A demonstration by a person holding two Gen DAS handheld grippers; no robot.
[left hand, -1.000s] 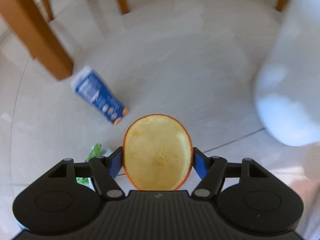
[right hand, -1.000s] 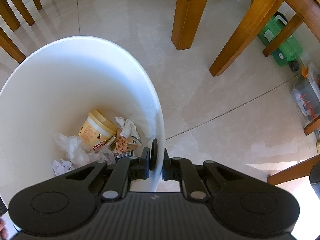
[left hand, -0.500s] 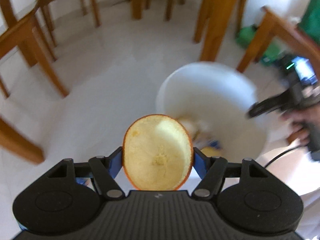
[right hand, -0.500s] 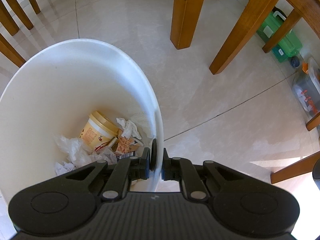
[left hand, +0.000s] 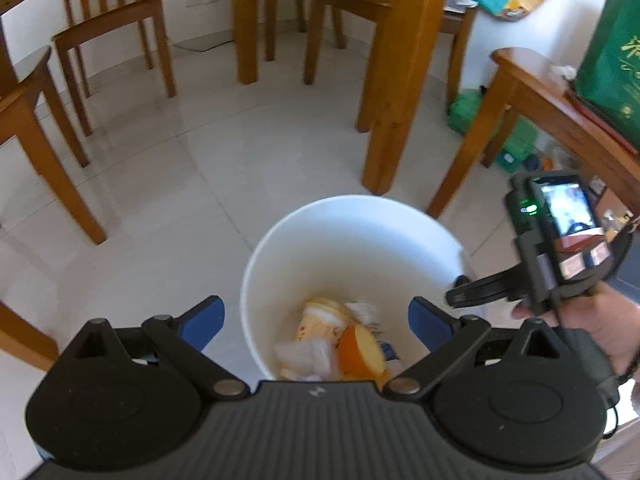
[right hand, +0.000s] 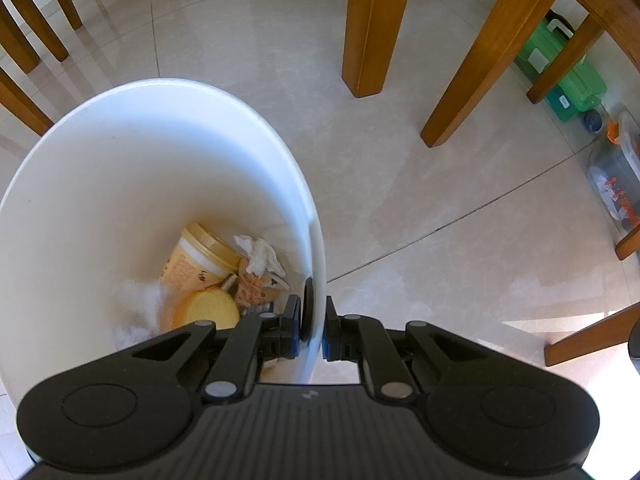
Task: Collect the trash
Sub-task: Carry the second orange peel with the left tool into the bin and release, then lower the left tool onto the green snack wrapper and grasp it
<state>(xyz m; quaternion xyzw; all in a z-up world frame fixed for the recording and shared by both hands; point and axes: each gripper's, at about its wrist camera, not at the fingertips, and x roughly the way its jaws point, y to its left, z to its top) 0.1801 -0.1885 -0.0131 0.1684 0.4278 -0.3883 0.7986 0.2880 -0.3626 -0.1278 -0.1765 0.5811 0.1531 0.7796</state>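
The white trash bin (left hand: 352, 232) stands on the tiled floor below my left gripper (left hand: 316, 312). Its jaws are opening wide, and nothing is between the blue pads. The orange peel half (left hand: 358, 354) lies loose in the bin among a paper cup (left hand: 320, 320) and crumpled tissue. My right gripper (right hand: 316, 320) is shut on the bin's rim (right hand: 318, 240), one finger inside and one outside. From the right wrist view, the peel (right hand: 210, 312) rests beside the cup (right hand: 200, 258) and tissue (right hand: 260, 254). The right gripper (left hand: 460, 294) also shows in the left wrist view, held by a hand (left hand: 600, 320).
Wooden table legs (left hand: 396, 80) and chairs (left hand: 112, 32) ring the bin. A green box (right hand: 568, 76) and a clear plastic container (right hand: 616, 176) sit on the floor at the right. A green bag (left hand: 612, 60) stands on a side table.
My left gripper rose and swung from the floor to above the bin, then opened. The orange peel left its pads and now lies in the bin. The right gripper has not moved.
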